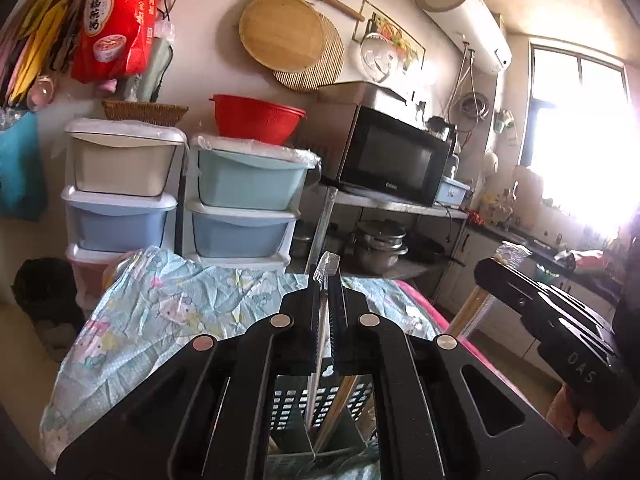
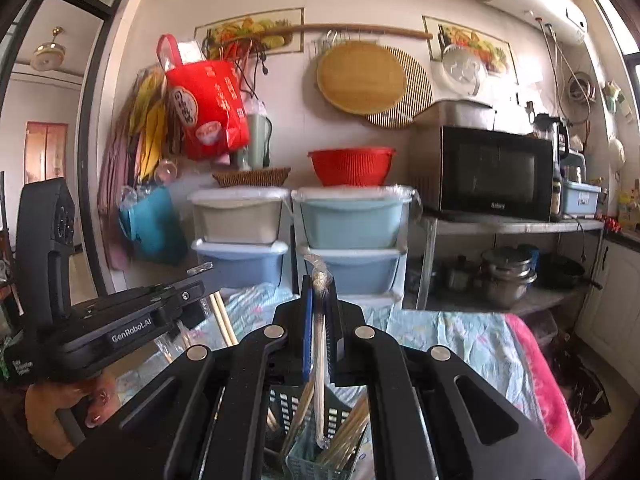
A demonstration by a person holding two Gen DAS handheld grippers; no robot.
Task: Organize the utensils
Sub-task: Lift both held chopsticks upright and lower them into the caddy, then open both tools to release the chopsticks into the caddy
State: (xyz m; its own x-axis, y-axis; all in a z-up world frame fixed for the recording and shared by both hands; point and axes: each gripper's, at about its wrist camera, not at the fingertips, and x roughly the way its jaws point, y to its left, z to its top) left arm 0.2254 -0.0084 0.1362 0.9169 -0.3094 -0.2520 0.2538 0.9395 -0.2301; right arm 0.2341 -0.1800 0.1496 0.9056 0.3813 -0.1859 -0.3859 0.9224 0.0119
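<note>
My left gripper (image 1: 326, 280) is shut on a pair of plastic-wrapped chopsticks (image 1: 319, 344) that hangs down into a dark slotted utensil basket (image 1: 288, 404) below it. My right gripper (image 2: 320, 288) is shut on another wrapped pair of chopsticks (image 2: 320, 360), its lower end inside the utensil basket (image 2: 288, 404), where several chopsticks (image 2: 348, 432) stand. The left gripper also shows in the right wrist view (image 2: 200, 280), at the left, with bare chopsticks (image 2: 222, 320) beneath it. The right gripper's body shows at the right of the left wrist view (image 1: 560, 320).
The basket stands on a table under a pale blue cartoon-print cloth (image 1: 168, 312) with a pink blanket (image 2: 548, 392) at the right edge. Behind are stacked plastic drawers (image 2: 348, 236), a red colander (image 2: 352, 166), a microwave (image 2: 492, 174) on a metal shelf, and pots (image 2: 506, 276).
</note>
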